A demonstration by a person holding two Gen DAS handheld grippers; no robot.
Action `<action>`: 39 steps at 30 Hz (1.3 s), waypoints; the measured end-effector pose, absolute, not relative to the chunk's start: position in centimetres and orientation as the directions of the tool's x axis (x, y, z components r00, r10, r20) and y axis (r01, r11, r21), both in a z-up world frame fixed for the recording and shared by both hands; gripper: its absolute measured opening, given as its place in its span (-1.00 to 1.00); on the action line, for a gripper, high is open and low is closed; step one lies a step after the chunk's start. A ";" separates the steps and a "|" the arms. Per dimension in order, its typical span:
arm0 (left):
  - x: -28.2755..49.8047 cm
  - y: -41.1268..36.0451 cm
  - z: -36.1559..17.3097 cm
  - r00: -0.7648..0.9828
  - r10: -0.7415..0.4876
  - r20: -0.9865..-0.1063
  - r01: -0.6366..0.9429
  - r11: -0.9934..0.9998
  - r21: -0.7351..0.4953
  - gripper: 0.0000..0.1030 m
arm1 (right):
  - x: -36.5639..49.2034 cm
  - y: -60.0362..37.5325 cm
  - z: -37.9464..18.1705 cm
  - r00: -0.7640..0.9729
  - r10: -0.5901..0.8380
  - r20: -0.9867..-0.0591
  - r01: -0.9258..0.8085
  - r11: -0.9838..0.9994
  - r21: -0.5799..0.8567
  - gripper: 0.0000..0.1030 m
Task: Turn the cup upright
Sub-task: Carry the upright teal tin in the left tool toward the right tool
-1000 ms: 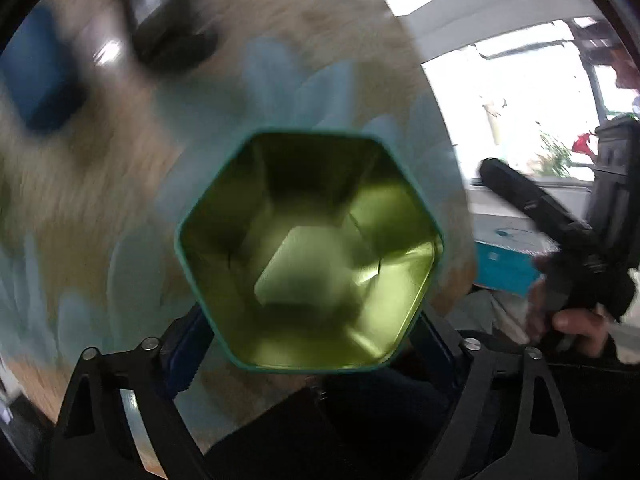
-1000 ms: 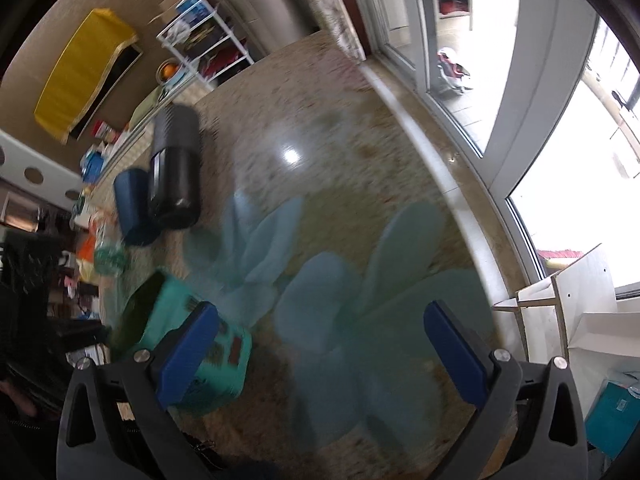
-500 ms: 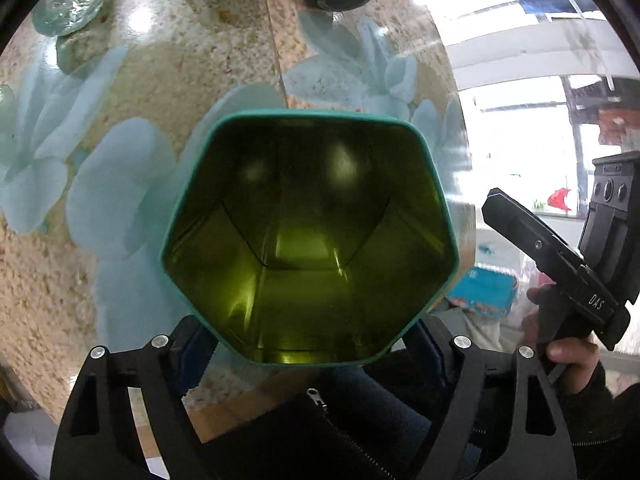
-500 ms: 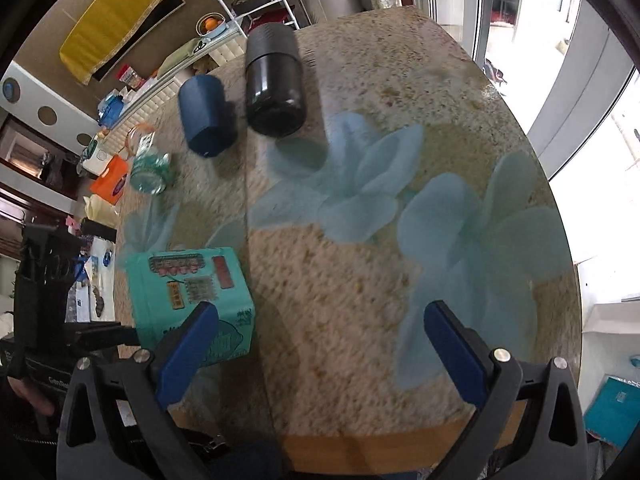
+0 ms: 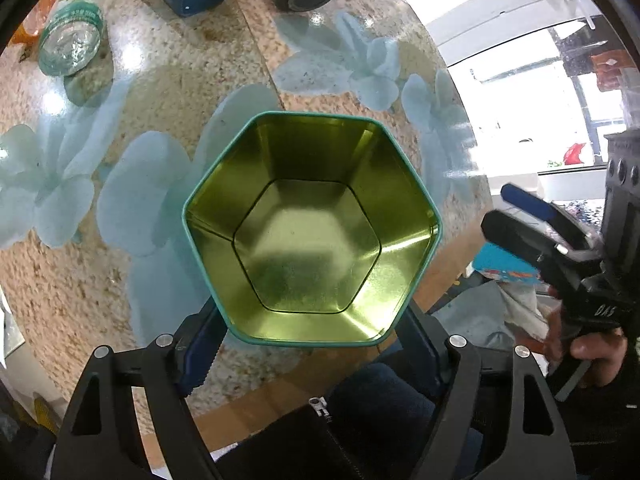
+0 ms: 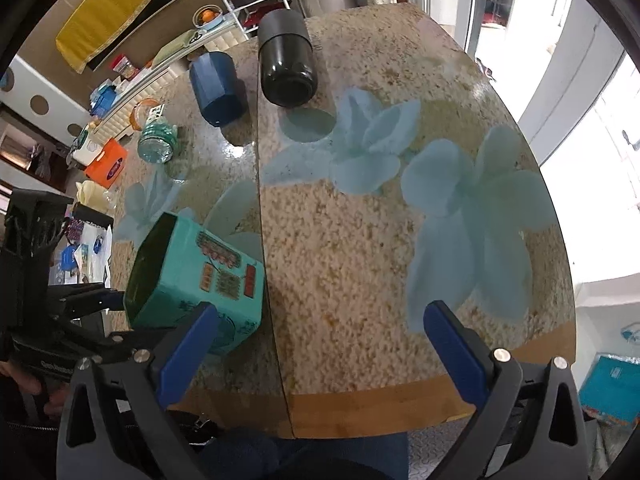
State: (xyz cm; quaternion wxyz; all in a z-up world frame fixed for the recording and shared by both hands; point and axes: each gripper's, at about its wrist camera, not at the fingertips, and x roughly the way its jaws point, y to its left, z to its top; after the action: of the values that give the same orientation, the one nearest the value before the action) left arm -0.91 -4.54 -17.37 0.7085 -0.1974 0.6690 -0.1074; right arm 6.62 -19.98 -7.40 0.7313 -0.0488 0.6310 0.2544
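A teal hexagonal tin cup (image 5: 312, 232) with a shiny gold inside is held in my left gripper (image 5: 308, 332), which is shut on its sides. Its open mouth faces the left wrist camera. In the right wrist view the same cup (image 6: 200, 272) is tilted, mouth toward the left, near the table's front left edge, with the left gripper's fingers (image 6: 92, 300) on it. My right gripper (image 6: 320, 332) is open and empty above the front of the table. It also shows in the left wrist view (image 5: 560, 240), to the right of the cup.
On the granite table (image 6: 360, 240) with blue flower patterns, a black cylinder cup (image 6: 286, 60), a dark blue cup (image 6: 216, 88) and a glass jar (image 6: 158, 144) lie on their sides at the far end. The wooden front edge (image 6: 380, 396) is near me.
The left gripper has turned the teal cup from lying sideways toward mouth-up and drawn back a little. The right gripper's view has pulled back and steadied.
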 end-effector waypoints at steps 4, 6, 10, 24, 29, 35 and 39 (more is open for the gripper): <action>-0.4 -6.2 -18.0 0.098 -0.381 -0.919 -0.114 0.914 -0.390 0.60 | 7.5 -20.0 -8.5 0.044 0.314 -0.948 -0.462 0.848 0.260 1.00; -0.5 -6.8 -18.5 0.099 -0.371 -0.923 -0.131 0.915 -0.381 0.60 | 7.7 -20.3 -9.0 0.024 0.316 -0.948 -0.481 0.835 0.266 1.00; -1.1 -7.5 -19.4 0.088 -0.372 -0.924 -0.183 0.906 -0.382 0.53 | 7.9 -20.8 -9.4 -0.012 0.327 -0.945 -0.509 0.811 0.287 1.00; -1.1 -9.6 -19.1 0.076 -0.256 -0.964 -0.171 0.949 -0.265 0.50 | 7.4 -21.9 -10.3 -0.077 0.339 -0.938 -0.543 0.774 0.325 1.00; -1.4 -10.3 -20.1 0.060 -0.262 -0.963 -0.153 0.951 -0.268 0.50 | 6.9 -22.6 -10.3 -0.071 0.331 -0.941 -0.518 0.794 0.318 1.00; -2.1 -9.4 -20.1 0.084 -0.292 -0.953 -0.141 0.943 -0.302 0.50 | 5.8 -22.3 -10.0 -0.066 0.323 -0.944 -0.510 0.802 0.310 1.00; -2.1 -8.2 -19.6 0.131 -0.318 -0.939 -0.121 0.935 -0.333 0.50 | 5.1 -22.0 -9.9 -0.067 0.319 -0.946 -0.513 0.802 0.306 1.00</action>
State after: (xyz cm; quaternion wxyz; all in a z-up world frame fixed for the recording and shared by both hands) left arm -2.13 -8.23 -19.58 0.7331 -0.1674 0.6558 -0.0671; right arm 5.14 -22.03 -9.91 0.6792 -0.0733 0.6630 0.3061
